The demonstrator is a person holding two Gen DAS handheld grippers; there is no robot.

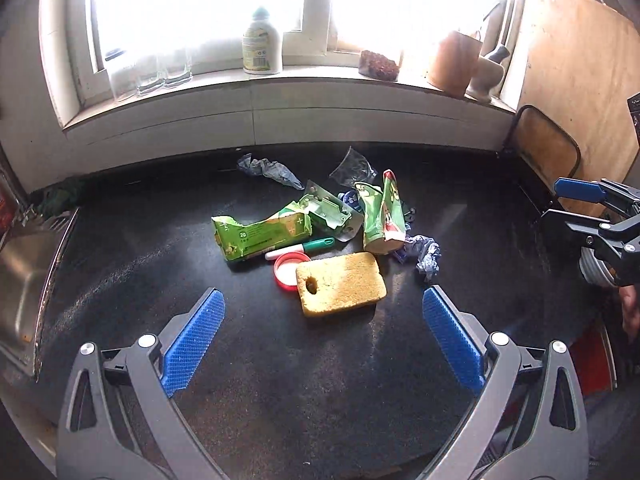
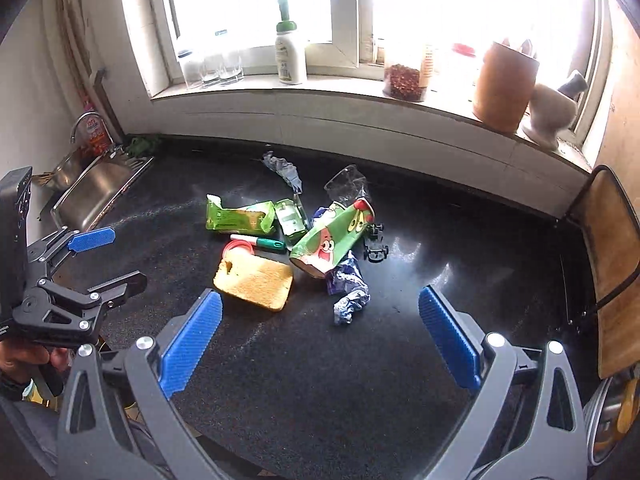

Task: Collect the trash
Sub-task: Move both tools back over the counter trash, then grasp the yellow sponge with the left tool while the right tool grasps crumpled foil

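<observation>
A heap of trash lies in the middle of the dark counter [image 1: 280, 380]. It holds a yellow sponge [image 1: 340, 284] [image 2: 254, 280], a torn green carton [image 1: 260, 234] [image 2: 238, 218], a green cartoon-printed carton [image 1: 382, 216] [image 2: 334, 240], a red lid [image 1: 289, 268], a green-capped pen [image 1: 300, 249] [image 2: 260, 242], crumpled blue wrappers [image 1: 424, 256] [image 2: 348, 292], a grey rag [image 1: 268, 170] [image 2: 282, 168] and clear plastic [image 1: 354, 166] [image 2: 346, 180]. My left gripper [image 1: 322, 342] hangs open before the sponge, empty. My right gripper [image 2: 320, 344] is open and empty too, short of the pile.
A steel sink [image 1: 24, 276] [image 2: 92, 192] borders the counter on the left. The windowsill carries glasses [image 2: 212, 66], a soap bottle [image 1: 262, 46] [image 2: 289, 50], a jar [image 2: 404, 80], a clay pot [image 2: 504, 84] and a mortar [image 2: 554, 110]. A wooden board [image 2: 612, 264] leans at the right. A small toy car [image 2: 376, 242] sits beside the cartons.
</observation>
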